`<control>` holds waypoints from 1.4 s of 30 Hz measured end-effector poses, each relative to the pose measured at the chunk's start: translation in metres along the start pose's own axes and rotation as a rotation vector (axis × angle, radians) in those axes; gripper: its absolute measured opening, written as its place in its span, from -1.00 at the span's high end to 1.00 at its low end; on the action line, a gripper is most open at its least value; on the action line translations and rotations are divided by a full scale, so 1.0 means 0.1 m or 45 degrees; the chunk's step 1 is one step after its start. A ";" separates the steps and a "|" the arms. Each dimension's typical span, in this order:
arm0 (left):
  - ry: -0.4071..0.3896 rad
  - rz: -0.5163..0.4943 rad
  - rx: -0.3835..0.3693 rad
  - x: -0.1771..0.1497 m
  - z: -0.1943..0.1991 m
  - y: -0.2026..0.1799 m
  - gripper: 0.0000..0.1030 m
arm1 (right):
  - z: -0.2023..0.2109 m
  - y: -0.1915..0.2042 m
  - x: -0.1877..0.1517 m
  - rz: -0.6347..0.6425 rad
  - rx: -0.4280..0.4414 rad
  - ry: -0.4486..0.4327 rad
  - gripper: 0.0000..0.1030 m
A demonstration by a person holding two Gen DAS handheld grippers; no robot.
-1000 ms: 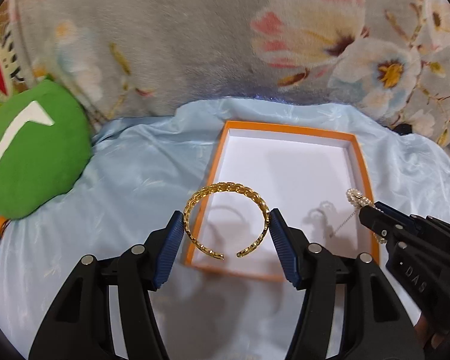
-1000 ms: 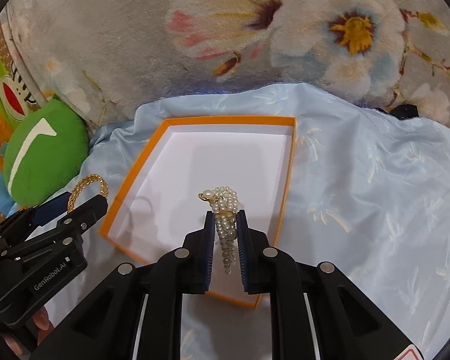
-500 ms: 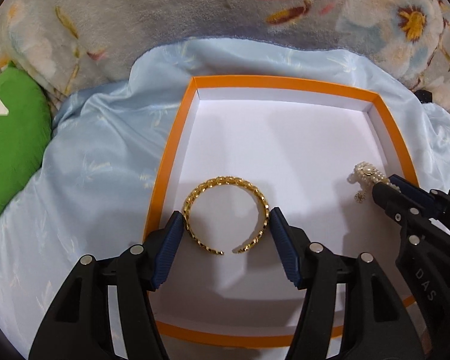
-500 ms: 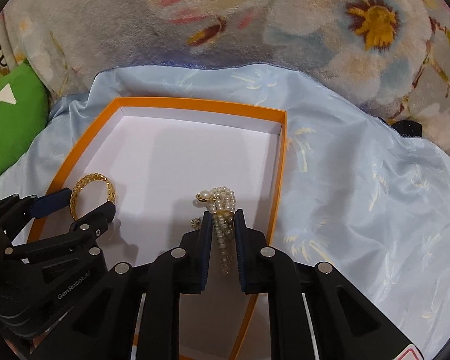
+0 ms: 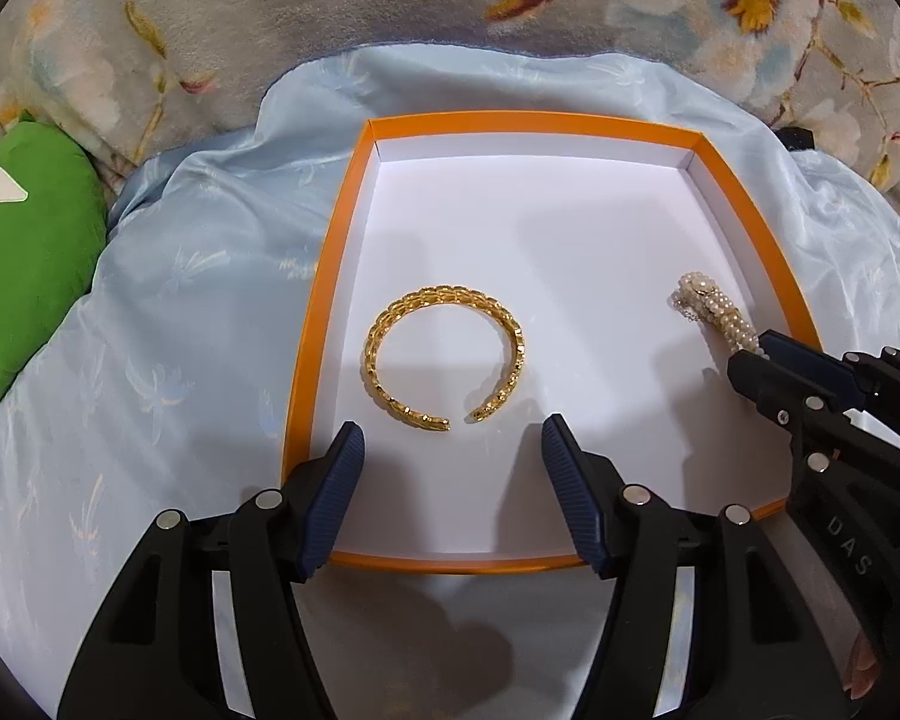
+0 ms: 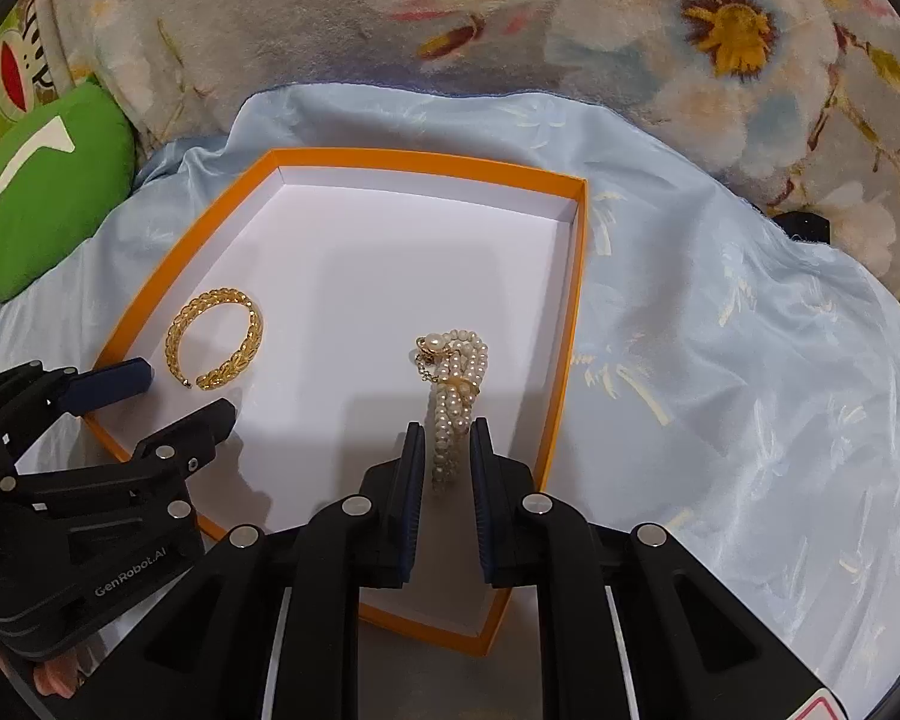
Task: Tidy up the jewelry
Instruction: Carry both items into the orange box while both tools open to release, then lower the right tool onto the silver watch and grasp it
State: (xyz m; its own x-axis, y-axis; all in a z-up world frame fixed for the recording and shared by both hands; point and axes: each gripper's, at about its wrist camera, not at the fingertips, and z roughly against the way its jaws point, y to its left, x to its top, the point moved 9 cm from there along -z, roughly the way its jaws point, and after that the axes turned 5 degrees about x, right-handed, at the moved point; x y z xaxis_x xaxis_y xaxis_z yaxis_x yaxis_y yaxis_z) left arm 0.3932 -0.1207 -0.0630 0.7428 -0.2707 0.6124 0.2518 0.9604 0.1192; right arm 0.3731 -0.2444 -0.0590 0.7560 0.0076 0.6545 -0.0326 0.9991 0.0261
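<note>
Left gripper (image 5: 453, 450) is released, jaws spread wide, nothing between the ribbed dark-blue pads. Gold bracelet (image 5: 444, 357) lies flat on the box floor just ahead of its tips, not touching them: open cuff, braided chain-like links, shiny, gap facing the gripper.

Right gripper (image 6: 444, 450) has its jaws nearly closed around the pearl bracelet (image 6: 453, 393); can't tell whether the pads actually press it or just flank it. That bracelet is several strands of small off-white round beads bunched together, with a thin gold band across the middle and a gold clasp with a short chain at the far end. Its far end rests on the box floor ahead of the right tips, to the right of the gold cuff.

Box (image 5: 336, 252) is shallow, rectangular cardboard, orange rim, matte white inside. It sits on glossy light-blue satin cloth (image 6: 720, 360) with a faint woven pattern. Beyond that, a fuzzy floral blanket (image 6: 570, 30). Green plush pillow (image 5: 24, 264) is off to the left.
</note>
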 end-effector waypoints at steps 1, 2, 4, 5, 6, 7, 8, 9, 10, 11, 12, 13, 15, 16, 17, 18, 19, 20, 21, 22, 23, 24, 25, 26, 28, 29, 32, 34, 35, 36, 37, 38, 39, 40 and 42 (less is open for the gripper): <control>0.003 -0.005 -0.002 -0.03 0.03 -0.02 -0.15 | 0.02 0.00 -0.03 -0.002 0.002 0.002 0.77; 0.005 -0.007 -0.004 -0.05 0.06 -0.02 -0.15 | 0.04 0.00 -0.06 -0.005 0.007 0.004 0.77; 0.006 -0.011 -0.009 -0.10 0.11 -0.04 -0.15 | 0.10 0.00 -0.13 -0.002 0.005 0.004 0.78; 0.009 -0.013 -0.011 -0.12 0.13 -0.05 -0.15 | 0.13 0.00 -0.17 0.001 0.001 0.002 0.78; 0.013 -0.017 -0.015 -0.15 0.16 -0.07 -0.15 | 0.15 0.01 -0.21 0.002 -0.003 0.003 0.78; 0.017 -0.019 -0.018 -0.17 0.18 -0.07 -0.15 | 0.18 0.01 -0.24 0.000 -0.004 0.008 0.77; 0.017 -0.023 -0.022 -0.20 0.21 -0.08 -0.15 | 0.20 0.02 -0.27 -0.002 -0.002 0.013 0.74; 0.019 -0.023 -0.024 -0.22 0.22 -0.08 -0.15 | 0.21 0.03 -0.30 -0.009 -0.002 0.021 0.74; 0.020 -0.018 -0.035 -0.24 0.26 -0.09 -0.15 | 0.24 0.03 -0.31 -0.022 0.004 0.021 0.72; 0.016 -0.009 -0.048 -0.26 0.29 -0.08 -0.15 | 0.30 0.03 -0.31 -0.039 0.020 0.005 0.65; 0.009 -0.001 -0.058 -0.28 0.34 -0.07 -0.15 | 0.37 0.03 -0.31 -0.051 0.032 -0.018 0.60; -0.009 0.011 -0.071 -0.28 0.41 -0.04 -0.15 | 0.46 0.03 -0.30 -0.064 0.039 -0.048 0.44; -0.064 0.043 -0.088 -0.29 0.60 0.04 -0.38 | 0.68 0.01 -0.31 -0.087 0.065 -0.103 0.30; -0.093 0.065 -0.096 -0.30 0.70 0.10 -0.46 | 0.77 0.01 -0.33 -0.098 0.078 -0.119 0.27; -0.118 0.088 -0.103 -0.32 0.80 0.17 -0.54 | 0.85 0.00 -0.36 -0.108 0.088 -0.129 0.26; -0.133 0.106 -0.109 -0.33 0.87 0.24 -0.55 | 0.94 -0.02 -0.41 -0.124 0.102 -0.136 0.24; -0.143 0.124 -0.116 -0.37 0.96 0.31 -0.55 | 1.02 -0.03 -0.49 -0.138 0.121 -0.138 0.23; -0.151 0.140 -0.118 -0.43 1.04 0.38 -0.55 | 1.08 -0.04 -0.56 -0.147 0.136 -0.136 0.22; -0.161 0.157 -0.119 -0.49 1.12 0.45 -0.55 | 1.14 -0.04 -0.66 -0.155 0.150 -0.131 0.22; -0.165 0.168 -0.115 -0.54 1.17 0.51 -0.55 | 1.20 -0.05 -0.76 -0.158 0.157 -0.126 0.22; -0.169 0.175 -0.102 -0.62 1.23 0.57 -0.55 | 1.24 -0.05 -0.86 -0.159 0.157 -0.120 0.22; -0.175 0.175 -0.089 -0.68 1.29 0.61 -0.55 | 1.29 -0.06 -0.97 -0.158 0.150 -0.115 0.22; -0.180 0.171 -0.062 -0.78 1.34 0.65 -0.55 | 1.33 -0.06 -1.08 -0.155 0.142 -0.106 0.22; -0.181 0.164 -0.041 -0.87 1.38 0.68 -0.55 | 1.36 -0.07 -1.18 -0.155 0.138 -0.098 0.22; -0.183 0.144 -0.011 -1.07 1.46 0.70 -0.55 | 1.40 -0.06 -1.37 -0.162 0.142 -0.079 0.22; -0.189 0.143 0.001 -1.15 1.50 0.70 -0.55 | 1.41 -0.06 -1.44 -0.166 0.147 -0.071 0.22; -0.175 0.150 -0.006 -1.42 1.58 0.68 -0.55 | 1.42 0.00 -1.61 -0.168 0.169 -0.056 0.22; -0.149 0.171 -0.031 -1.58 1.59 0.65 -0.55 | 1.42 0.04 -1.66 -0.142 0.167 -0.052 0.22; -0.133 0.182 -0.043 -1.66 1.59 0.64 -0.55 | 1.41 0.06 -1.67 -0.126 0.162 -0.049 0.22; -0.117 0.188 -0.057 -1.74 1.59 0.62 -0.55 | 1.38 0.07 -1.68 -0.106 0.155 -0.042 0.22; -0.105 0.191 -0.063 -1.81 1.59 0.61 -0.55 | 1.36 0.09 -1.69 -0.092 0.151 -0.035 0.22; -0.093 0.194 -0.066 -1.88 1.59 0.61 -0.55 | 1.34 0.09 -1.70 -0.081 0.148 -0.026 0.22; -0.080 0.197 -0.071 -1.95 1.59 0.60 -0.55 | 1.31 0.09 -1.70 -0.070 0.143 -0.016 0.22; -0.071 0.199 -0.079 -2.01 1.60 0.60 -0.55 | 1.29 0.09 -1.71 -0.063 0.144 -0.008 0.22; -0.069 0.206 -0.077 -2.10 1.63 0.61 -0.55 | 1.24 0.06 -1.71 -0.049 0.145 0.014 0.22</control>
State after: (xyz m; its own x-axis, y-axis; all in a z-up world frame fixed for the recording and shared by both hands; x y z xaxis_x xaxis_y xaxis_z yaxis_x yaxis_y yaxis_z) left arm 0.1513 0.0055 -0.0570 0.7425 -0.1078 0.6611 0.1700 0.9850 -0.0303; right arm 0.1625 -0.2447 -0.0768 0.7651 -0.0300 0.6432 -0.0765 0.9876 0.1371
